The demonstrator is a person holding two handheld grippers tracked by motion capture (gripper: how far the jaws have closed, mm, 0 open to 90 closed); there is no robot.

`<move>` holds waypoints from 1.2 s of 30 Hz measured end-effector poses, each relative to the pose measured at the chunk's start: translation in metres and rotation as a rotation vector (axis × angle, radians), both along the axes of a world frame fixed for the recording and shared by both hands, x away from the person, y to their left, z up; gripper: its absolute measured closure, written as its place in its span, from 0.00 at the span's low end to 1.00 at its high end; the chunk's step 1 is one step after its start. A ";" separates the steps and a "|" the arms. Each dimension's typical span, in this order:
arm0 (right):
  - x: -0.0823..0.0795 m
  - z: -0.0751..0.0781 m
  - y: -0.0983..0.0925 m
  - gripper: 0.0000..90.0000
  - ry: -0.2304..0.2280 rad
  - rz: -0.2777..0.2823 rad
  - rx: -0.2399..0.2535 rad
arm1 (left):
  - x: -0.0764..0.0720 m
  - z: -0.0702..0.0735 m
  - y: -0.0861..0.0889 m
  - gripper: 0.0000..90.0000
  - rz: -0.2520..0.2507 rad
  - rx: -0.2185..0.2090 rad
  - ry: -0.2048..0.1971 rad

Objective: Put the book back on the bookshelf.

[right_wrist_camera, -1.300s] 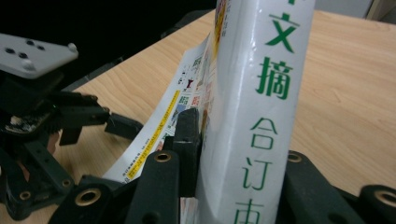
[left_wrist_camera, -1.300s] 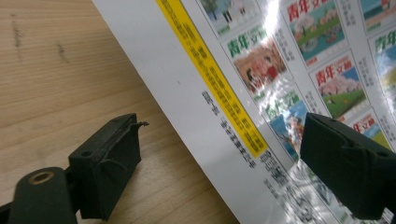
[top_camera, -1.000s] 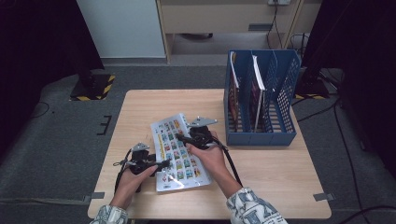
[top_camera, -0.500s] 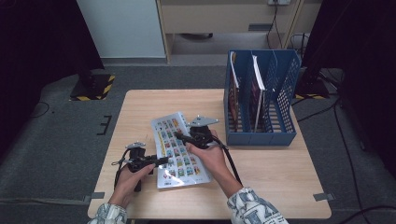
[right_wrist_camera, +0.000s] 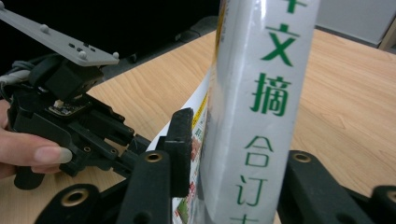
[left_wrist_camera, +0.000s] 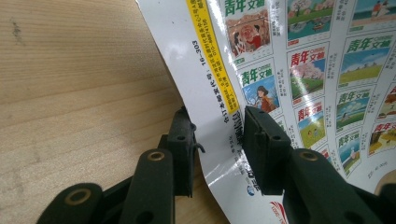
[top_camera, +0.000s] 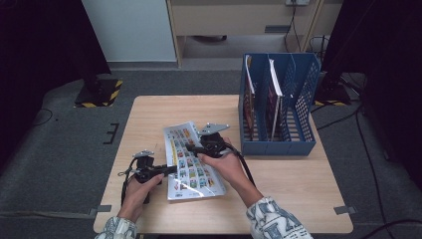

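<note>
**A:** Status? What worries you?

**B:** Near table edge first. My left gripper (left_wrist_camera: 217, 121) straddles the magazine's (top_camera: 191, 172) lifted left cover edge. Its jaws have just been closing, but there's a gap on both sides of the sheet, so no clamp yet. The magazine lies flat near the front edge of the table (top_camera: 298, 169), about mid-width.

**A:** Risk there?

**B:** It would be pinching one glossy sheet, not the block. If I lift on that, I expect the cover to crease or tear, or slip out of the pads.

**A:** And the right?

**B:** My right gripper (top_camera: 191, 148) is farther in, at the magazine's far end, with the spine between its jaws. They've just been opening. I can't tell whether the pads bear on it.

**A:** So maybe nobody has hold of it.

**B:** Right. With a loose right and a thin left bite, I'd guess it sags, fans open or skids off the front edge.

**A:** Beyond that?

**B:** The blue file rack (top_camera: 303, 144) sits at the far right of the table, with slots partly full. If the magazine flops, it could catch on a divider.
</note>
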State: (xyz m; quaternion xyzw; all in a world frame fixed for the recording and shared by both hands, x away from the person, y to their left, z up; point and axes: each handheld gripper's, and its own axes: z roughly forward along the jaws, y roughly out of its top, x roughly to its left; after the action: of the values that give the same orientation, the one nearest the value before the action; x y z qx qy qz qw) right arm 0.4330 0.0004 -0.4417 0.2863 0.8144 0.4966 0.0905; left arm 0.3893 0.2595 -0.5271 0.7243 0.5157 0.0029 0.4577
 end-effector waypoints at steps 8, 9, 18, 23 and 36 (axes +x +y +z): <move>0.003 0.000 0.004 0.69 0.019 0.001 -0.042 | 0.000 0.002 -0.001 0.72 -0.004 0.022 -0.003; 0.003 0.000 0.004 0.69 0.016 0.002 -0.043 | 0.000 0.002 -0.001 0.72 -0.005 0.024 -0.003; 0.002 -0.001 0.004 0.60 0.028 0.005 -0.039 | -0.001 0.004 -0.003 0.72 -0.011 0.038 -0.016; 0.005 -0.003 0.007 0.58 0.051 0.002 -0.069 | -0.001 0.004 -0.003 0.72 -0.016 0.047 -0.020; 0.007 0.005 -0.004 0.81 -0.026 -0.059 -0.001 | 0.005 0.015 0.001 0.76 -0.001 0.023 -0.089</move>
State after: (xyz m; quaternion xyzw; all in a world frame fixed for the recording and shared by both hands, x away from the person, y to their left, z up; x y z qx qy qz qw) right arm 0.4398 -0.0036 -0.4364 0.3037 0.8046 0.4969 0.1159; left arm 0.3939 0.2609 -0.5119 0.7289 0.4944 0.0407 0.4718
